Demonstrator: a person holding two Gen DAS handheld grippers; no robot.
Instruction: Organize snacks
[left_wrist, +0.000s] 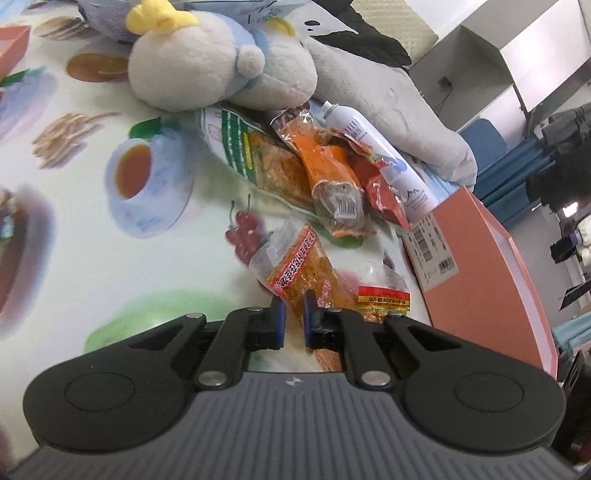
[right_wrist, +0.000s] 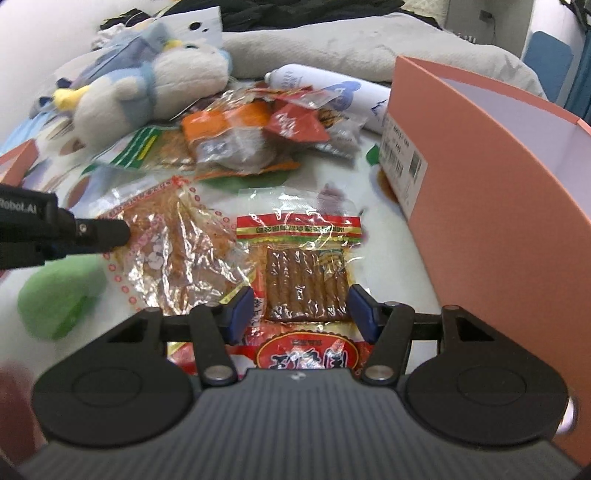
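Note:
My left gripper (left_wrist: 293, 306) is shut on the near end of a clear packet of orange spicy strips (left_wrist: 295, 266) that lies on the printed tablecloth. In the right wrist view its black finger (right_wrist: 110, 232) meets the same crinkled packet (right_wrist: 177, 240) from the left. My right gripper (right_wrist: 301, 299) stands half wide, its blue pads pressed against both side edges of a packet of brown sticks (right_wrist: 306, 280) with a red and yellow band. That packet (left_wrist: 384, 299) also shows in the left wrist view. A salmon box (right_wrist: 480, 184) stands open to the right.
A heap of snack packets (right_wrist: 236, 136) lies further back, with a white spray can (right_wrist: 332, 88) and a plush toy (right_wrist: 147, 92) behind it. A grey cushion (left_wrist: 388, 99) borders the far side. The salmon box (left_wrist: 498, 277) walls off the right.

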